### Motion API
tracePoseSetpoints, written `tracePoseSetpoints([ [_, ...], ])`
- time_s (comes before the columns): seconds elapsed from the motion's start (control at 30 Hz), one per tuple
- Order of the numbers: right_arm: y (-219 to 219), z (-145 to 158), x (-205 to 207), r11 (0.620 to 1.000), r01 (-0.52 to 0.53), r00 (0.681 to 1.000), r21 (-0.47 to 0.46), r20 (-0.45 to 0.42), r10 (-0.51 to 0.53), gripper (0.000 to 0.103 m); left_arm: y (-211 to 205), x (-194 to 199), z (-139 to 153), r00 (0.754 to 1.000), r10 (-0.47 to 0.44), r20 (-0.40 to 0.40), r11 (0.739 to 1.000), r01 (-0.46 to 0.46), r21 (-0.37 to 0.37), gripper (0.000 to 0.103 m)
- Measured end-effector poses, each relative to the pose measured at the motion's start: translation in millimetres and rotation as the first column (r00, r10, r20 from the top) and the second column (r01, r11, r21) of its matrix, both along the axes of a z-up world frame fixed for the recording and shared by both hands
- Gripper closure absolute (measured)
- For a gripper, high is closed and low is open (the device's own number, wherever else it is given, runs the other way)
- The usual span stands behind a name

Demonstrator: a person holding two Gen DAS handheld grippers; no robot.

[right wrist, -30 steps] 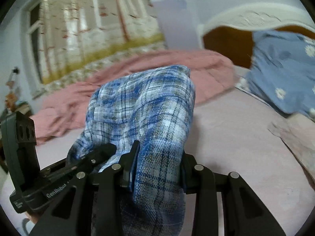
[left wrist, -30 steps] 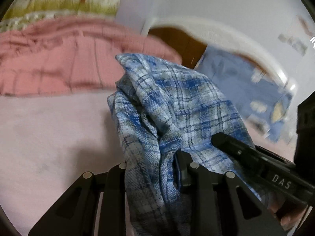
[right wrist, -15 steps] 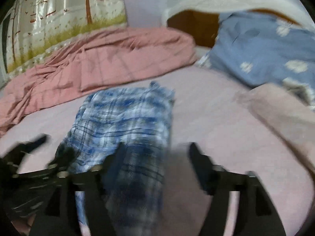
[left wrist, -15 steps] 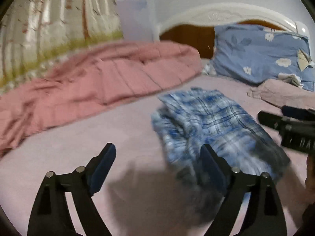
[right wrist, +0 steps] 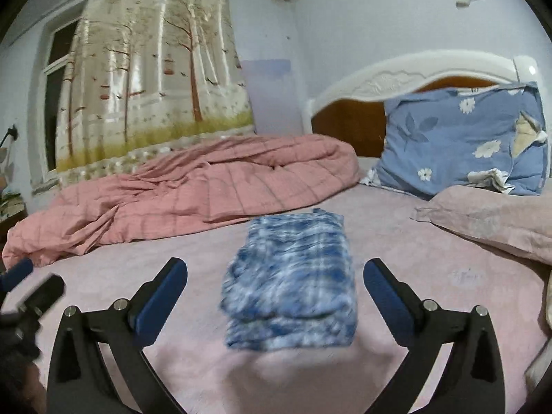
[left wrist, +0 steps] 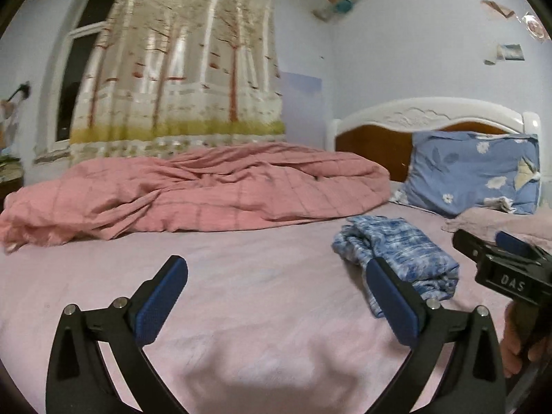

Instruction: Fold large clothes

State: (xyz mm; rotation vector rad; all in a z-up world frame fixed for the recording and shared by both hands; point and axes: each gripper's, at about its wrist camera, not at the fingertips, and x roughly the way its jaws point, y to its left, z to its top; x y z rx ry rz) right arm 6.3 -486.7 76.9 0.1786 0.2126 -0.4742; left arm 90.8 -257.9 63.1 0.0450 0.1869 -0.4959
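A blue and white plaid garment (right wrist: 291,281) lies folded in a compact stack on the pink bed sheet (right wrist: 431,286). In the left wrist view it (left wrist: 396,253) sits to the right, partly behind my right finger pad. My right gripper (right wrist: 275,284) is open and empty, its jaws wide apart either side of the stack and a little above it. My left gripper (left wrist: 276,284) is open and empty over bare sheet (left wrist: 241,276), left of the garment. The right gripper's body (left wrist: 507,274) shows at the right edge of the left wrist view.
A crumpled pink quilt (left wrist: 193,196) lies along the far side of the bed. A blue flowered pillow (right wrist: 462,145) leans on the white and brown headboard (right wrist: 407,72). A pale pink pillow (right wrist: 493,222) lies at the right. A curtain (left wrist: 179,69) covers the window.
Both grippers let go of the plaid garment and opened. It dropped onto the sheet as a folded stack. Both grippers pulled back and up from it.
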Motion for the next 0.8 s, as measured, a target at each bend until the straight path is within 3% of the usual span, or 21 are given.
tracePoseSetpoints([
  [0.1,20,-14,-9,1.0,-0.008,1.0,-0.007,-0.005,0.008,0.0,-3,-9,-27,0.999,0.029,0.043,0.998,-0.032,0.061,0.0],
  [0.2,37,-32,-12,0.996,0.005,1.0,-0.085,-0.028,-0.008,0.0,-10,-3,-32,1.0,0.024,0.016,0.996,-0.025,0.088,0.0],
  [0.53,35,-41,-2,0.995,0.012,0.997,-0.099,-0.072,-0.019,0.0,3,6,-32,0.999,0.024,-0.038,0.999,-0.023,0.029,0.0],
  [0.8,42,-40,1,0.989,-0.003,0.997,-0.149,-0.074,-0.008,0.0,4,-10,-29,0.995,0.095,0.041,0.994,-0.097,0.052,0.0],
])
